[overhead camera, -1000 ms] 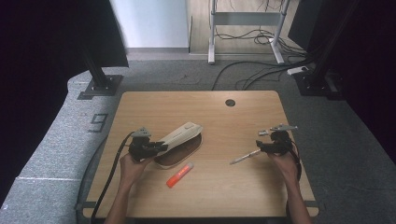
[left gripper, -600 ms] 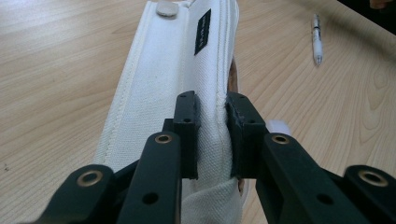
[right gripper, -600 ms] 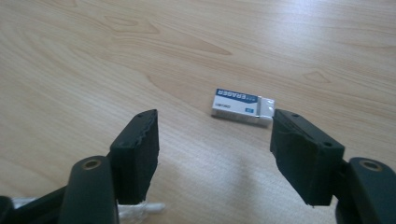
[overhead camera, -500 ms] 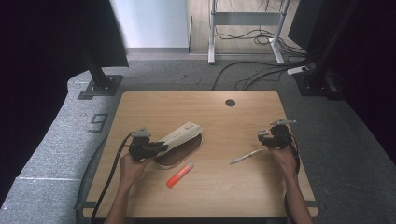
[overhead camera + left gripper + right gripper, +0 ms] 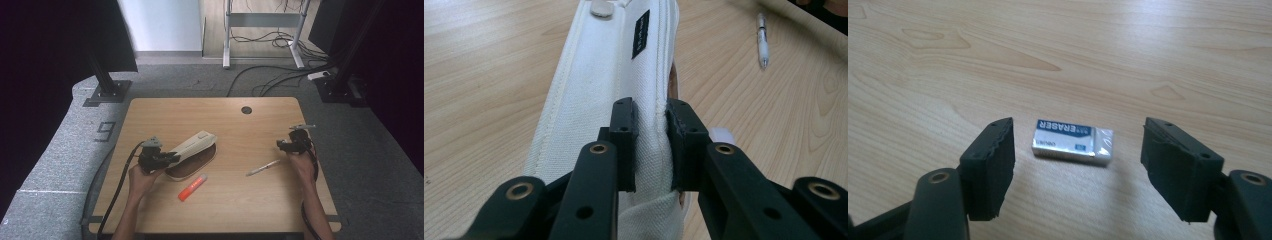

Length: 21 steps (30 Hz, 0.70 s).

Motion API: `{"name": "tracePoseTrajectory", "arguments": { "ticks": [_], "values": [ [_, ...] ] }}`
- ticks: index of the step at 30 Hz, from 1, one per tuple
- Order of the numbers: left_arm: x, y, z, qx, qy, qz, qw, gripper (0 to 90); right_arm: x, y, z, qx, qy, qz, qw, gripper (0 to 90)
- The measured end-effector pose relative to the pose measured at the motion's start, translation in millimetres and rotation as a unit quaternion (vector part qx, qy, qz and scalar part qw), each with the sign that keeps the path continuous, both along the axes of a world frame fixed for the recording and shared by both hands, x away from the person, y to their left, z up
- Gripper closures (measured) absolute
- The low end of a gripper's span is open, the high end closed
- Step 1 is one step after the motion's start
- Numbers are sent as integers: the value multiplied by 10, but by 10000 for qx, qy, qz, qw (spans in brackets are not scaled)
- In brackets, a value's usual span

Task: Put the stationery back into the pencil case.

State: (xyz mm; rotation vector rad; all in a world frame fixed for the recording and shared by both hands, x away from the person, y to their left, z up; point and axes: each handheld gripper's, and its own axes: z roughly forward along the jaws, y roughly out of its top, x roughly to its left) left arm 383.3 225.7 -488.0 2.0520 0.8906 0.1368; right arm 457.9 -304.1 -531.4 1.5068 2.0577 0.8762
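Note:
A white pencil case [image 5: 196, 144] lies open on the wooden table [image 5: 235, 120], its flap raised over a brown inside [image 5: 192, 164]. My left gripper [image 5: 171, 157] is shut on the flap's near end. In the left gripper view its pads [image 5: 625, 135] pinch the white fabric of the pencil case [image 5: 614, 80]. My right gripper [image 5: 281, 145] is at the right side of the table, open. In the right gripper view a small white eraser [image 5: 1072, 142] with a blue label lies on the wood between and just beyond the open jaws of the right gripper [image 5: 1078, 129], untouched.
A white pen [image 5: 263, 167] lies on the table left of and nearer than the right gripper, and the pen [image 5: 763, 40] is also seen past the case. An orange marker [image 5: 193, 187] rests in front of the case. A round cable hole [image 5: 246, 109] is near the far edge.
My right gripper has drawn away from the pen toward the far side of the table; the pen stays where it lay. The left gripper and the case have not moved.

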Motion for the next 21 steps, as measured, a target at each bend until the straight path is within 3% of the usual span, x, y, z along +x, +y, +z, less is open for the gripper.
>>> {"name": "tracePoseTrajectory", "arguments": {
  "ticks": [7,21],
  "values": [
    [0,-2,-5,10,0,-10,10000,749,97,49,-59,-111,73,-18,9999,350],
    [5,-5,-13,0,9,-31,10000,748,149,51,-113,9,185,-92,9998,458]
  ]
}}
